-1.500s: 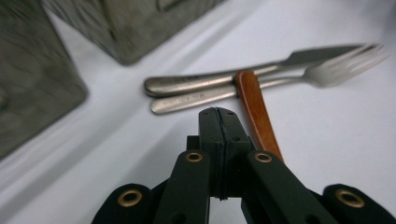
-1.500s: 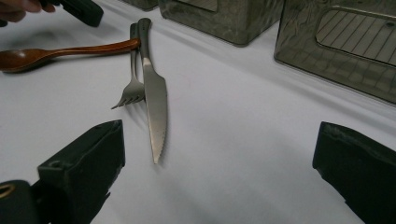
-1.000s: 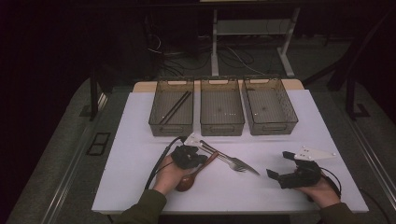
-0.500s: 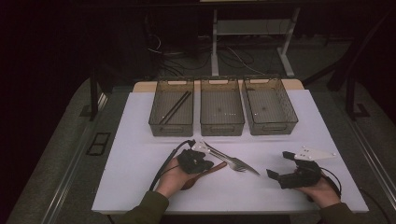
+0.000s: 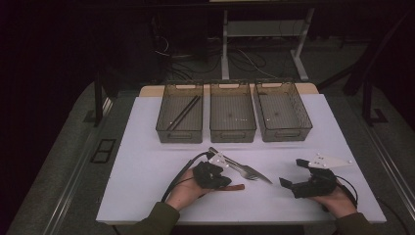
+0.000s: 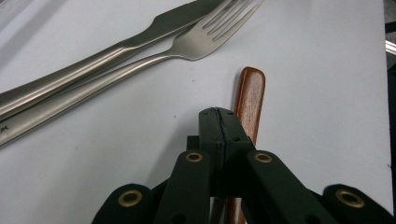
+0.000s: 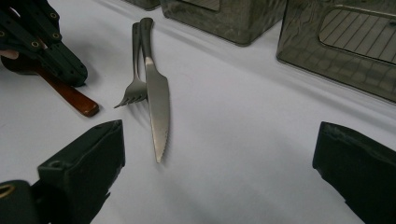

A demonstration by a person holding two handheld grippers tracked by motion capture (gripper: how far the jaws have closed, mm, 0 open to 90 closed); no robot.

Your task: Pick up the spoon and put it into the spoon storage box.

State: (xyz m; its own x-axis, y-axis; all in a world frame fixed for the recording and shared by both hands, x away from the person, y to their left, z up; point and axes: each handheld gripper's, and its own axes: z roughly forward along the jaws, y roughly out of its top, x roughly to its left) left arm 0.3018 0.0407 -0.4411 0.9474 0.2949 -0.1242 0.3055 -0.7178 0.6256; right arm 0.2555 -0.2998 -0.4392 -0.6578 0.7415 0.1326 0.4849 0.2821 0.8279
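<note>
Two hand-held grippers: left (image 6: 219, 119) clenched over wooden handle (image 6: 249, 100), right (image 7: 215, 154) released

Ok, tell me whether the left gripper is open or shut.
Shut: the left gripper's jaws meet with no gap, above the wooden handle.

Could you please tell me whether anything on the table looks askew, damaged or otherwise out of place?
Nothing looks damaged or spilled. The knife and fork lie side by side, slanted on the white table. A brown wooden handle lies under the shut left gripper. Two dark sticks rest in the left bin.
</note>
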